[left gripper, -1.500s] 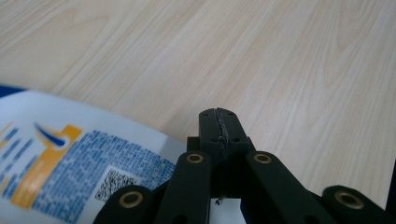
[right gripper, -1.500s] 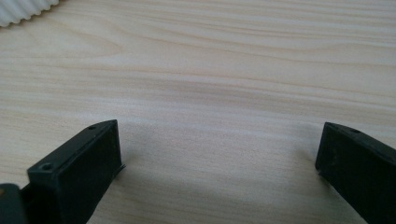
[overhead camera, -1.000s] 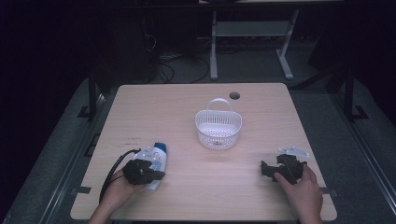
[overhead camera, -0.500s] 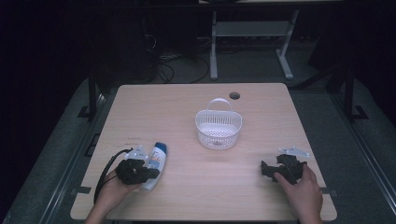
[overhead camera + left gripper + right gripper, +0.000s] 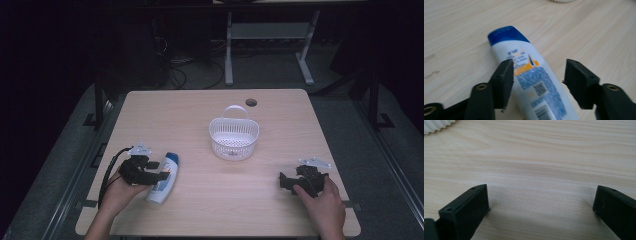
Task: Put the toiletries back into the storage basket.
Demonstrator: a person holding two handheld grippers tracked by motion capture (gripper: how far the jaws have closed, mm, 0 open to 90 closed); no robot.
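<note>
Since a second ago the left claw [image 5: 159, 170] has slid back toward the table's near left corner and its jaws have just been opening, leaving the shampoo bottle [image 5: 163, 178] lying flat on the wooden table [image 5: 200, 115]. Seen from the left gripper view, the bottle [image 5: 534, 82] sits between the two black jaws, its blue cap pointing away from the claw; the left jaw stands close against the bottle's side while the right jaw stands clear with bare wood showing between it and the bottle. Neither pad presses on it.

On the near right side, the right claw [image 5: 284, 181] rests with its jaws spread wide over bare tabletop, holding nothing, the person's hand behind it close to the table's front edge.

A white basket [image 5: 233, 135] with a hoop handle stands near the middle of the table, well apart from both claws. Open wood runs between the bottle and the basket and across the far half of the table. The bottle's base lies near the front edge.
</note>
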